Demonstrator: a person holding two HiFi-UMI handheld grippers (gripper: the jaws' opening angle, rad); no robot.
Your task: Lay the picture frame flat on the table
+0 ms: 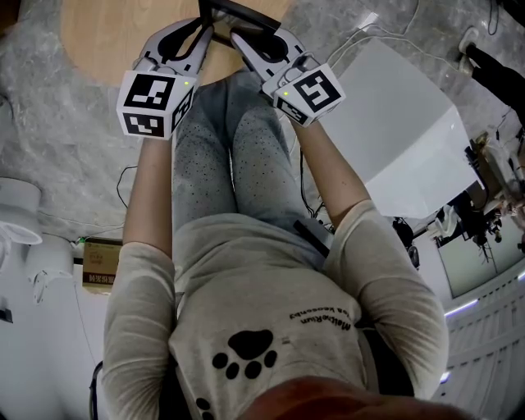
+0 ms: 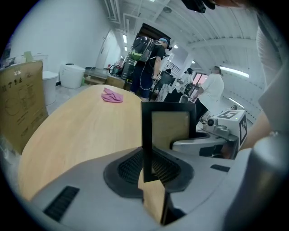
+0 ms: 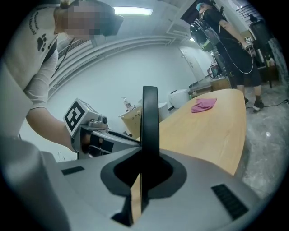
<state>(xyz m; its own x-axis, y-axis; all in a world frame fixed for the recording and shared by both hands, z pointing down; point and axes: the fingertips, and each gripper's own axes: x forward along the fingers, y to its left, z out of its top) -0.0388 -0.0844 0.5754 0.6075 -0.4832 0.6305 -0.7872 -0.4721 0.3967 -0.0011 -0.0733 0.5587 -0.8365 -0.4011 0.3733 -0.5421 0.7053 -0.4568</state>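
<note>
A black picture frame (image 2: pixel 168 122) stands upright over the pale wooden table (image 2: pixel 81 131), its opening showing the wood behind. My left gripper (image 2: pixel 146 167) is shut on the frame's left edge, the pads pressed on either side of it. In the right gripper view the frame (image 3: pixel 150 122) shows edge-on, and my right gripper (image 3: pixel 145 173) is shut on that thin edge. From the head view both grippers, left (image 1: pixel 207 29) and right (image 1: pixel 238 34), meet at the frame (image 1: pixel 238 10) at the top of the picture, by the table's near rim (image 1: pixel 98 41).
A pink cloth (image 2: pixel 112 96) lies at the table's far end. A cardboard box (image 2: pixel 20 103) stands off the table's left side. Several people (image 2: pixel 151 63) stand beyond the table. A white box-like unit (image 1: pixel 402 131) and cables (image 1: pixel 361 33) are on the floor to my right.
</note>
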